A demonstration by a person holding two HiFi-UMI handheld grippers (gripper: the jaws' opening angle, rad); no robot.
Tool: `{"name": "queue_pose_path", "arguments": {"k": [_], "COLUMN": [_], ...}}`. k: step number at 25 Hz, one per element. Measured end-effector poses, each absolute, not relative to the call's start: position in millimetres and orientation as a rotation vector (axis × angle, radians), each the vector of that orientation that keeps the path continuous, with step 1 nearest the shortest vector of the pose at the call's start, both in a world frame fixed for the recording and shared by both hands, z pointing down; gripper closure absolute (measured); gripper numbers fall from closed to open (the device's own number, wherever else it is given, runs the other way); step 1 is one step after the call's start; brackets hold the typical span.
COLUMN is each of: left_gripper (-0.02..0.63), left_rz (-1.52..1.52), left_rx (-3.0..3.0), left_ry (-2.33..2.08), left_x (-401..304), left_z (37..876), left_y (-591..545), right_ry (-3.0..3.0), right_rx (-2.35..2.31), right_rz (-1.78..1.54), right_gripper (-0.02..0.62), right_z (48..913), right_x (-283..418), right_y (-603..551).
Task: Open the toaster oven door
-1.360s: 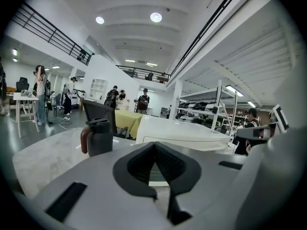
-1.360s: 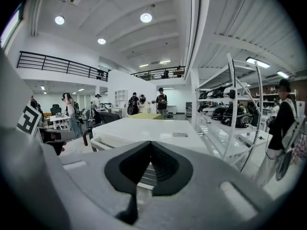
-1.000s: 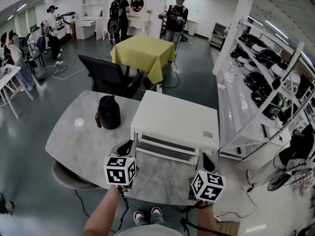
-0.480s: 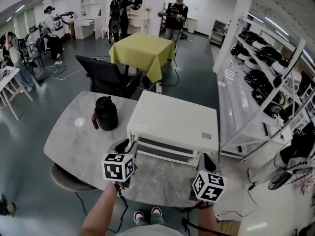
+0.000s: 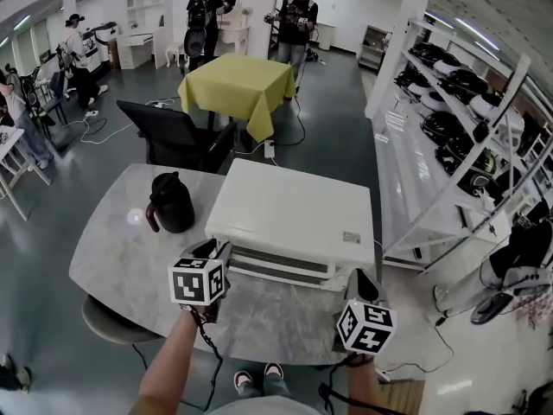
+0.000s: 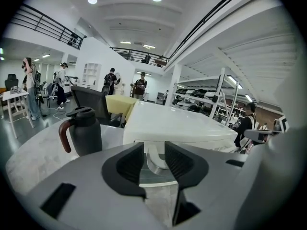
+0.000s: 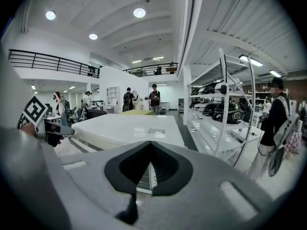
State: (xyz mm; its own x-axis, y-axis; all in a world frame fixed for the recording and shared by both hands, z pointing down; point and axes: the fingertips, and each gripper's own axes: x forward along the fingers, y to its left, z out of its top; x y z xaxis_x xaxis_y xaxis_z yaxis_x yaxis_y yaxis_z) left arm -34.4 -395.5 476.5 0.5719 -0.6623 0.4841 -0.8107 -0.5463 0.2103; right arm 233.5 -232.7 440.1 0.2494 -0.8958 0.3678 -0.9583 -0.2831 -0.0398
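Observation:
The white toaster oven (image 5: 294, 210) stands on the marble table (image 5: 112, 249), its door (image 5: 281, 264) closed and facing me. My left gripper (image 5: 213, 251) is at the door's left end. In the left gripper view the left gripper (image 6: 154, 145) has just been opening, and the curved white end of the door handle (image 6: 155, 158) shows in the gap with neither pad pressing on it. My right gripper (image 5: 361, 282) hangs off the oven's right front corner. In its own view the right gripper (image 7: 151, 145) has its pads meeting at the tips, with nothing held.
A black jug (image 5: 171, 203) with a brown handle stands on the table left of the oven. Beyond are a black chair (image 5: 173, 137) and a yellow-covered table (image 5: 238, 85). White racks of helmets (image 5: 449, 119) run along the right. Several people stand at the back.
My left gripper has shifted left along the oven front toward its left corner. The right gripper has barely moved.

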Motion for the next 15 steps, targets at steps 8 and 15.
{"name": "queue_pose_path", "arguments": {"k": [8, 15], "left_gripper": [0.482, 0.493], "left_rz": [0.573, 0.576], "left_rx": [2.356, 2.351], "left_ry": [-1.195, -1.202], "left_x": [-25.2, -22.9], "left_z": [485.5, 487.7], "left_y": [-403.6, -403.6], "right_ry": [-1.738, -1.754], "right_rx": [2.346, 2.345], "right_rz": [0.492, 0.494], "right_gripper": [0.591, 0.591], "right_z": [441.3, 442.7], "right_x": [251.6, 257.6], "right_y": [-235.0, -242.7]}}
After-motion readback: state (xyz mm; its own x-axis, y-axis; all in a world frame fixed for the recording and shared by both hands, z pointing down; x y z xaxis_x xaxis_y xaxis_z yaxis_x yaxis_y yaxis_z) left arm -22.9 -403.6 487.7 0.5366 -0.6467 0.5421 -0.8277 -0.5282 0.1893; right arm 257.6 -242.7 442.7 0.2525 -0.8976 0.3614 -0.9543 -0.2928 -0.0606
